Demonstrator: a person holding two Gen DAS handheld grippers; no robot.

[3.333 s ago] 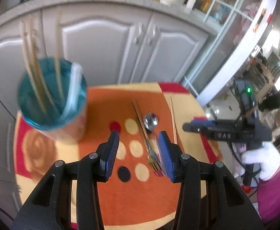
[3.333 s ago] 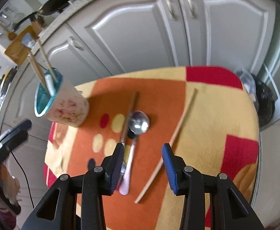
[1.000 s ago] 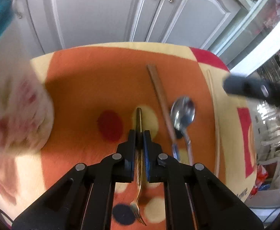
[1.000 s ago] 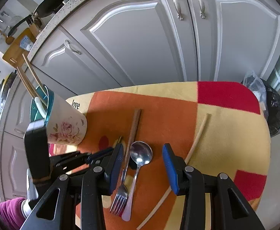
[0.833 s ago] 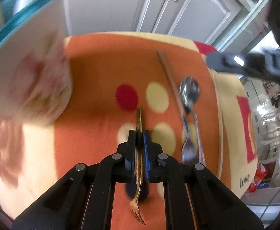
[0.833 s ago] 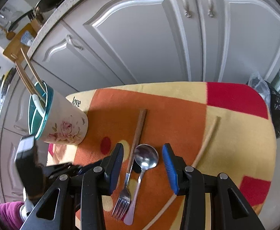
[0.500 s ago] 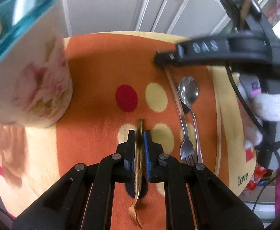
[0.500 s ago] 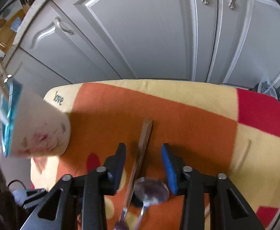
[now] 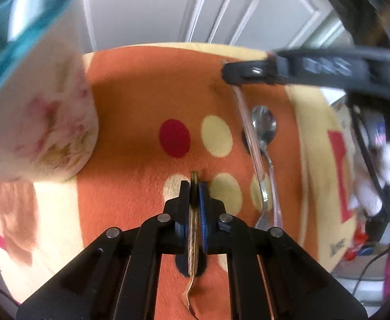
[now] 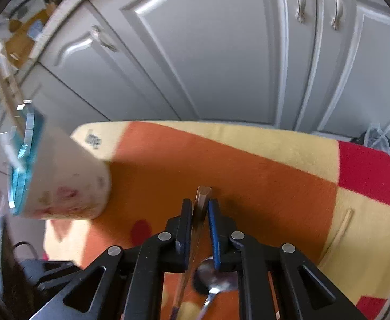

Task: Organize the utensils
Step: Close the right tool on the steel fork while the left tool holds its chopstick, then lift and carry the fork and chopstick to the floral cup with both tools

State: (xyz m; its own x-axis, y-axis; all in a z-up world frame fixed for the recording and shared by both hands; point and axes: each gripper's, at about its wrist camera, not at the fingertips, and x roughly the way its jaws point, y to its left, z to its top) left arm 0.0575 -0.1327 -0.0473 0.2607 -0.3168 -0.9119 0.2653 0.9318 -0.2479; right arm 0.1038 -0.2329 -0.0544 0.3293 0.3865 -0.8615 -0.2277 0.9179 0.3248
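Left gripper (image 9: 195, 186): fingers clamped on a gold fork (image 9: 192, 242), tines hanging toward the camera, clear of the blanket-covered worktop (image 9: 131, 112). Right gripper (image 10: 200, 208): fingers have just been closing on the wood-handled fork (image 10: 201, 205) lying beside the spoon (image 10: 216, 280); lift it straight so the spoon stays put. Farther left stands the floral cup (image 10: 61, 184) holding chopsticks; approach above its teal rim, handles upright, one gripper at a time.

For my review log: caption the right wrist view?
Right tongs closed on brown-handled fork, spoon beneath, floral cup left.
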